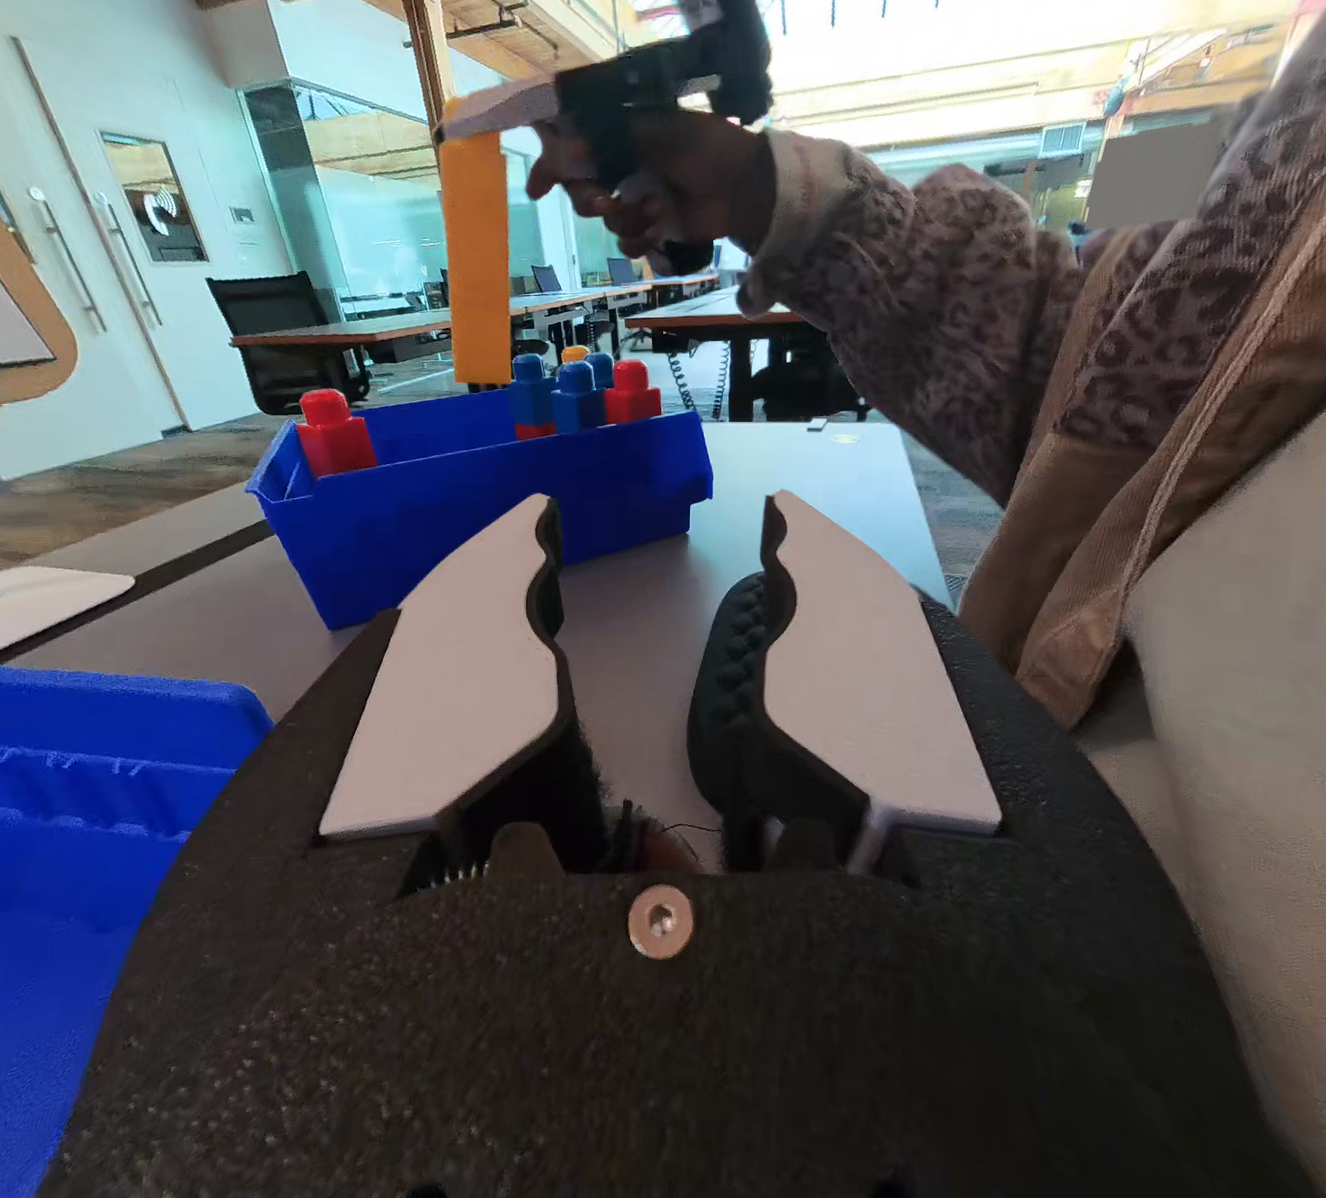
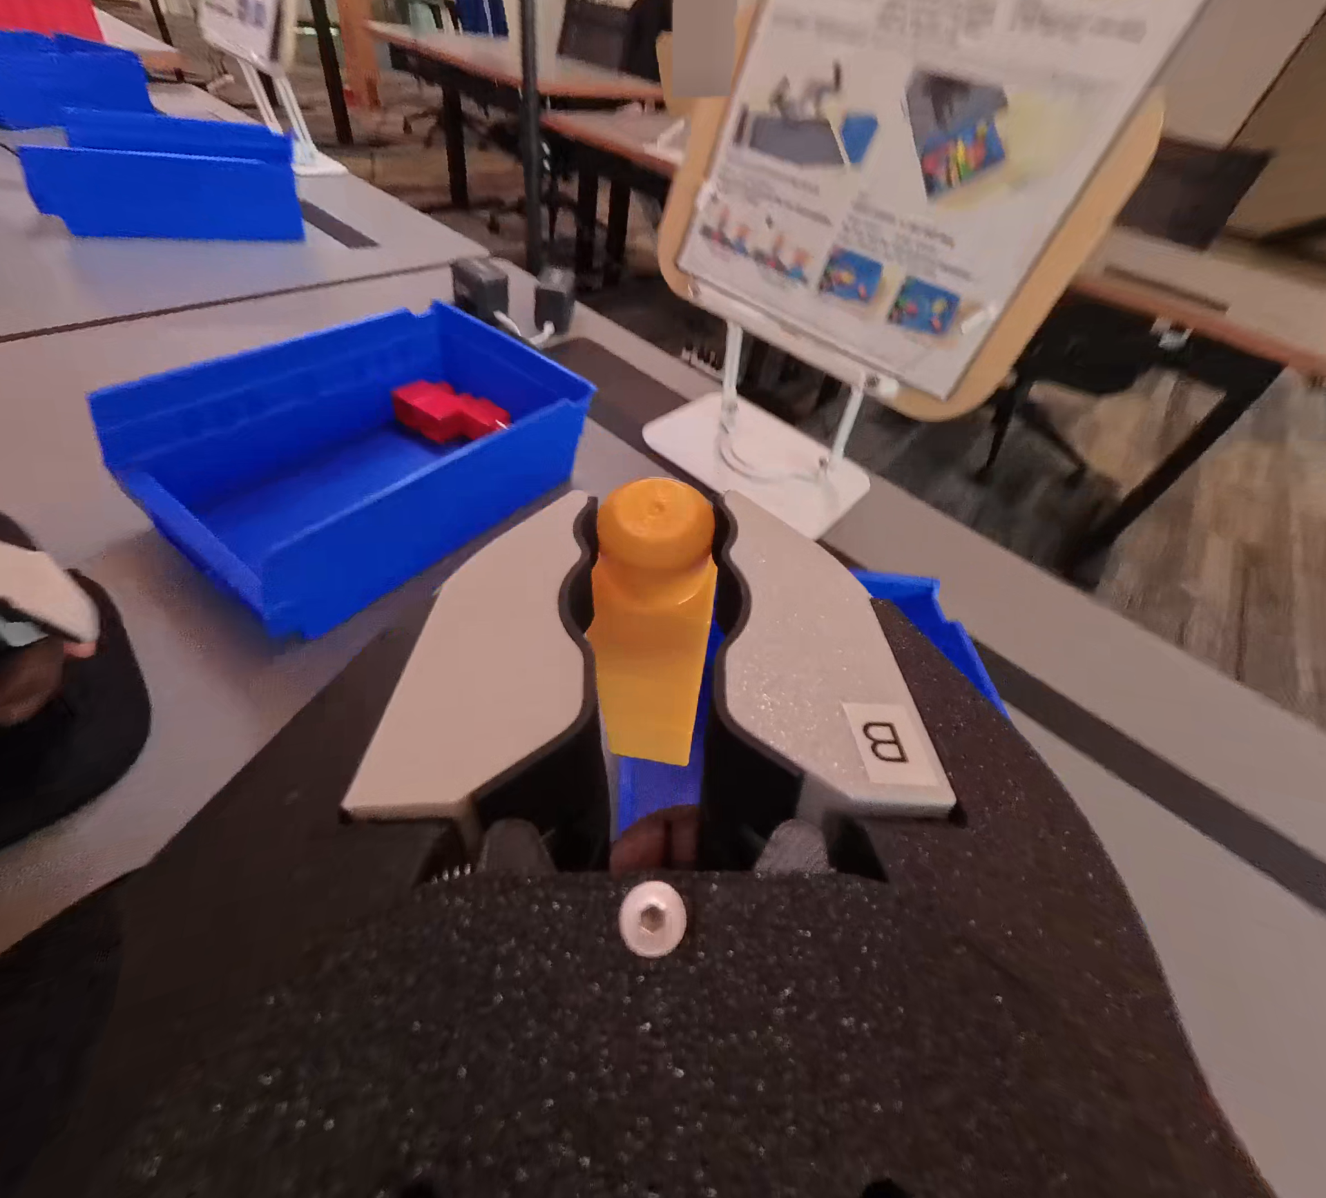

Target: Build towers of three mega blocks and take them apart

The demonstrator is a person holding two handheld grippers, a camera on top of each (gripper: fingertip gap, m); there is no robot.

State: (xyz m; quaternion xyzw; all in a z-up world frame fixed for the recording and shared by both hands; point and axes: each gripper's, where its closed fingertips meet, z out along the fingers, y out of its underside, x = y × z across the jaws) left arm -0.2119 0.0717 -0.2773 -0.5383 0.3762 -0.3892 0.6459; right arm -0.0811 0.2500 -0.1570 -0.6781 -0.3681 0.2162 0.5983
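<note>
My right gripper (image 2: 656, 507) is shut on an orange block tower (image 2: 649, 647), with the stud at my fingertips. In the left wrist view the right gripper (image 1: 463, 123) is held high by a hand, and the orange tower (image 1: 475, 260) hangs upright above a blue bin (image 1: 495, 503). That bin holds a red block (image 1: 334, 432) at its left end and blue blocks (image 1: 567, 399) with another red block (image 1: 631, 396) at its right end. My left gripper (image 1: 660, 518) is open and empty, low over the table in front of that bin.
A second blue bin (image 2: 215, 446) holds a red block (image 2: 448, 410) lying on its side. A picture board on a white stand (image 2: 918, 123) is at the table's right edge. More blue bins (image 2: 165, 188) sit on the far table. A person's sleeve (image 1: 933, 317) reaches in from the right. The left gripper's tips are roughly 25 cm from the right gripper's.
</note>
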